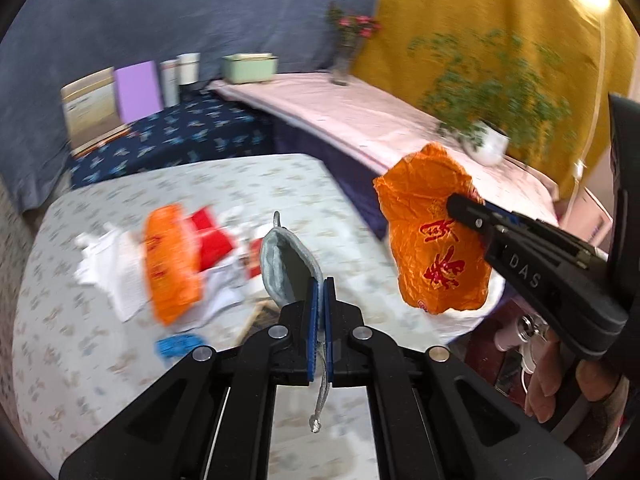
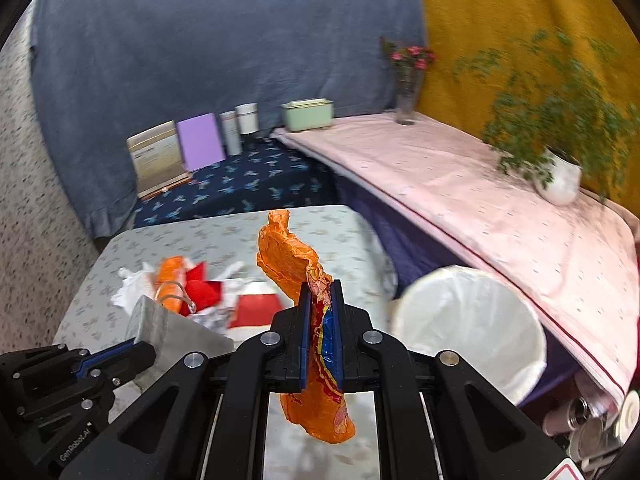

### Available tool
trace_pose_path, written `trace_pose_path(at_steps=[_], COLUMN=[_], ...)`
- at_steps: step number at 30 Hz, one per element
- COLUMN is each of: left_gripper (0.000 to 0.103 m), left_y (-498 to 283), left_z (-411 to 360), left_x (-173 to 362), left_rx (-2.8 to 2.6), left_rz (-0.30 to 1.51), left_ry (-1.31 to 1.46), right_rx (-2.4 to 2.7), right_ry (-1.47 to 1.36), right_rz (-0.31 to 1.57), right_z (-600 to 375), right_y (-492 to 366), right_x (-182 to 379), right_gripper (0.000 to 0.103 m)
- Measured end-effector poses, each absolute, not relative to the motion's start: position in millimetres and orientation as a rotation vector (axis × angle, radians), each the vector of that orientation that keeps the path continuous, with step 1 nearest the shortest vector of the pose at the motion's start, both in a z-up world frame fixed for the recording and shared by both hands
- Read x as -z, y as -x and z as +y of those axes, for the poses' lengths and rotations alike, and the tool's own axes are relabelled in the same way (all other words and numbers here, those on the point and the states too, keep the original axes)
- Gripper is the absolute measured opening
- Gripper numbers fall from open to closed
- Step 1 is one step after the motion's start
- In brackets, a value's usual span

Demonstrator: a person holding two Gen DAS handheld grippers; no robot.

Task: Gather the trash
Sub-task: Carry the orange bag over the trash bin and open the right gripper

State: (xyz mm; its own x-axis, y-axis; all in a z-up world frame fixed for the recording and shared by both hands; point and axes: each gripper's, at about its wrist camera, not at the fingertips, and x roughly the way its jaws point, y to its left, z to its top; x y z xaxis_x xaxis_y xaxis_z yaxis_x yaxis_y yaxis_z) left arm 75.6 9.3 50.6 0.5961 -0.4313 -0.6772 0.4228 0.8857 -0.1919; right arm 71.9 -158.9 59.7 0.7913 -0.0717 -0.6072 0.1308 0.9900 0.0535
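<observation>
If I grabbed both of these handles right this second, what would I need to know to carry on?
Left gripper: shut on a grey pouch, its cord hanging below.
Right gripper: shut on an orange wrapper, held above the table.
White-lined bin: beside the table's right edge, open; nothing can be seen in it.
Left on the floral table: another orange wrapper, red packets, white paper, a blue scrap.
Next, probably: drop both held pieces in the bin, then return for the rest.

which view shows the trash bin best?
Right wrist: the white-lined trash bin shows its whole open mouth beside the table. Left wrist shows only a white sliver behind the orange wrapper.
</observation>
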Motion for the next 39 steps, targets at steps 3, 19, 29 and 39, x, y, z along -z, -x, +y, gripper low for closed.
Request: trace_pose_path(at_steps=[3,19,29,39], left_gripper=[0.002,0.003,0.014,0.06], left_y=[-74.4,-95.1,-118.2,-125.9], left_z=[-20.3,-163.1,-197.3,-181.6], left_x=[-52.5,-34.6,-12.7,-12.1], left_rx=[0.547,0.752,0.749,0.672], left_rz=[0.784,0.819,0.848,0.806], left_ry=[0.002,-0.063,-0.101,-0.113], right_rx=[0.167,0.357,0.361,0.352], right_ry=[-0.119,-0.227,-0.256,-0.243], right_rz=[0.651,0.718,0.751,0.747], right_z=[-196.2,-326.7,-346.5,-337.3], right_y=[-60.1,-43.1,-63.1,-78.8], right_x=[-54.6,-6.4,10.1,11.3], right_gripper=[0.009,0.009,0.01,0.032])
